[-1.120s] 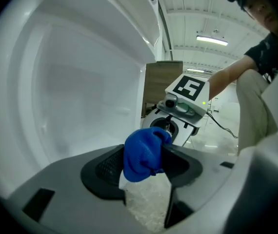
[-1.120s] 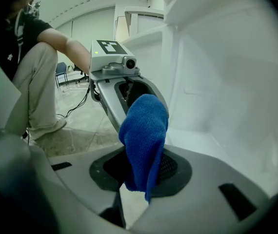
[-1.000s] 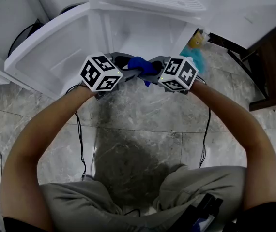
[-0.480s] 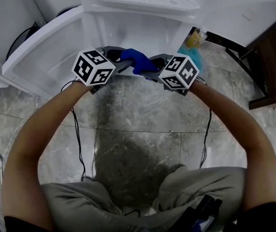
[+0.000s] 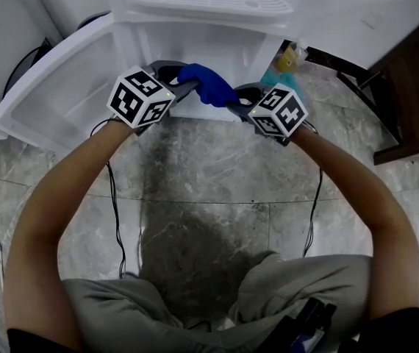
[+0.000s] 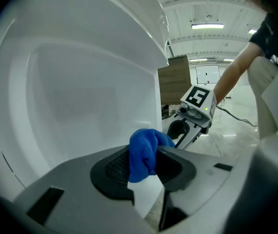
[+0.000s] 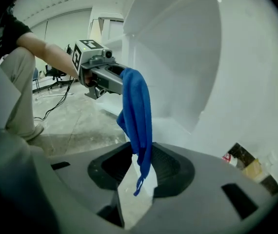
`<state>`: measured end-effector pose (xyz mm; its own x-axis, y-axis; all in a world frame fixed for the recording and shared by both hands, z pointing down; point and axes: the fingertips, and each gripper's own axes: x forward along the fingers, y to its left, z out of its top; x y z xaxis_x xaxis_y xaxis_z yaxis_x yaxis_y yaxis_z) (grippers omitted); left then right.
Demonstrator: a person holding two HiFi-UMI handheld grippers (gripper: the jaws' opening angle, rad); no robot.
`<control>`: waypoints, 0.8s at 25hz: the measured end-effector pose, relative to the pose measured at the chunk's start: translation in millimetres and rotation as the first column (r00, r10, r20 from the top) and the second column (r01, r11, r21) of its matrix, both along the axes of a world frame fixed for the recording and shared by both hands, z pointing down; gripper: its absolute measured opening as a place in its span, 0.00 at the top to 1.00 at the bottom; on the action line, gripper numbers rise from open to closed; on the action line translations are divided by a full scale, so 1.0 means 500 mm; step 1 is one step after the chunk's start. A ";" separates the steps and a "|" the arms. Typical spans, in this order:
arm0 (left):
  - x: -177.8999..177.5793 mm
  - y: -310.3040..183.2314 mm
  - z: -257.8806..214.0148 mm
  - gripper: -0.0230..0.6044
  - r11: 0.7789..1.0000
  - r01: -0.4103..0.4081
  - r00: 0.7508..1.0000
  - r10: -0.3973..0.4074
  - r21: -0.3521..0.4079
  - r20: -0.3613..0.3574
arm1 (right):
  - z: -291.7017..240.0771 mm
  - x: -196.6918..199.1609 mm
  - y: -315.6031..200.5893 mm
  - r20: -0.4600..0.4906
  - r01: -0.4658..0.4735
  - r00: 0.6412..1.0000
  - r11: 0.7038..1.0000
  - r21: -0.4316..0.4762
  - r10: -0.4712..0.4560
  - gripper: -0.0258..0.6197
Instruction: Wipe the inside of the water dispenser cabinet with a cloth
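At the far side of a grey marble floor point(image 5: 217, 168), a white water dispenser cabinet point(image 5: 217, 46) stands open, its door point(image 5: 62, 87) swung out to the left. A person's 2 bare arms reach toward its mouth. The left gripper point(image 5: 182, 81), whose jaws have just been closing, clamps a bunched end of the blue cloth point(image 5: 209, 87). The right gripper point(image 5: 237, 103), just to its right, has jaws that have just been opening; the cloth's thin tail hangs between them, seemingly loose rather than pinched. The cloth is outside the cabinet, just in front of its opening. This looks like passing the cloth to the left gripper before wiping starts. Next, that gripper must carry the cloth inside and press it to a wall. Compared with 1 second earlier, both grippers sit farther from the person and wider apart, and the cloth is drawn out, not bunched
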<state>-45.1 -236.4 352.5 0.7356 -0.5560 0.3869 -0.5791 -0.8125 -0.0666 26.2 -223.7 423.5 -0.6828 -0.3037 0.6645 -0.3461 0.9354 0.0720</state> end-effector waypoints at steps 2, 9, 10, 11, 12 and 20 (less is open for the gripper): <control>-0.006 -0.008 0.000 0.77 1.000 0.017 1.000 -0.017 0.006 0.002 | 0.004 0.021 -0.009 -0.014 -0.021 1.000 1.000 0.006 0.021 0.78; -0.054 -0.043 -0.028 0.77 0.992 0.125 0.990 -0.124 0.011 -0.070 | 0.018 0.073 -0.001 -0.081 -0.025 0.996 1.000 0.007 0.025 0.91; -0.047 -0.047 -0.036 0.77 0.991 0.130 0.988 -0.128 0.015 -0.090 | 0.021 0.074 0.006 -0.099 0.000 0.995 1.000 0.015 0.002 0.94; -0.036 -0.051 -0.044 0.77 0.991 0.133 0.985 -0.130 0.021 -0.111 | 0.025 0.074 0.014 -0.118 0.027 0.993 0.999 0.021 -0.024 0.96; -0.024 -0.055 -0.052 0.77 0.990 0.137 0.983 -0.132 0.032 -0.130 | 0.030 0.072 0.023 -0.135 0.052 0.990 0.998 0.024 -0.048 0.96; 0.108 -0.134 -0.155 0.77 0.946 0.263 0.939 -0.206 0.189 -0.277 | 0.071 0.071 0.069 -0.160 0.109 0.980 0.993 -0.046 -0.115 0.96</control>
